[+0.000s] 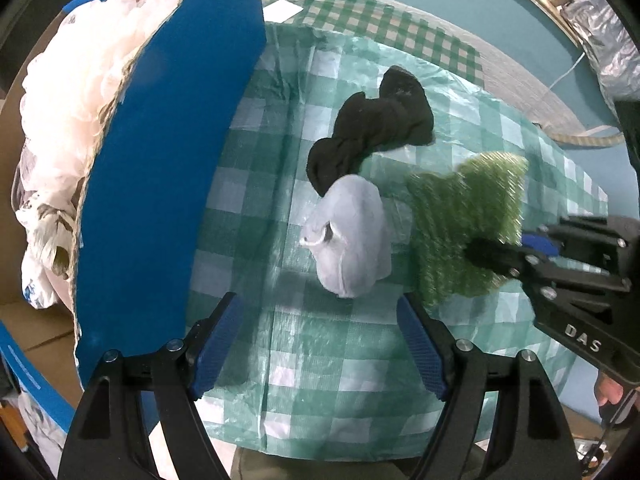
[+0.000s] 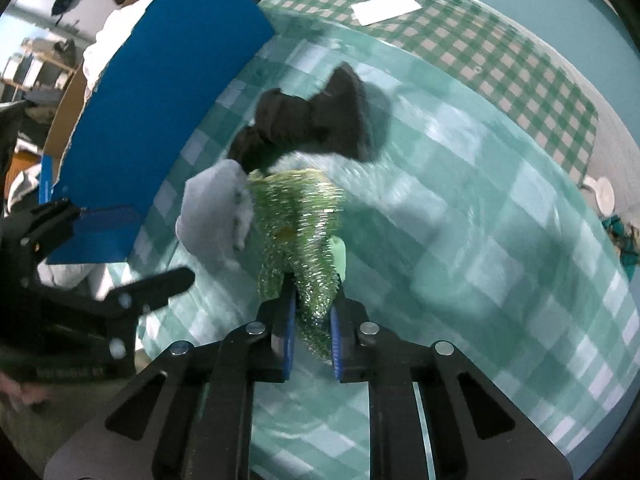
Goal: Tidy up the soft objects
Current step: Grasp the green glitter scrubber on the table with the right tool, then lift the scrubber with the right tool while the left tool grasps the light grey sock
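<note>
Three soft things lie on the green checked plastic sheet. A twisted black sock is farthest off. A pale grey pouch-like cloth lies in the middle. Beside it on the right is a fuzzy green cloth. My right gripper is shut on the near edge of the green cloth, which bunches up between the blue pads. My left gripper points straight down, open and holding nothing, just short of the grey cloth.
A cardboard box with a tall blue flap stands at the left, filled with crumpled white plastic bags. A white card lies on the checked tablecloth at the back. A teal floor surrounds the table.
</note>
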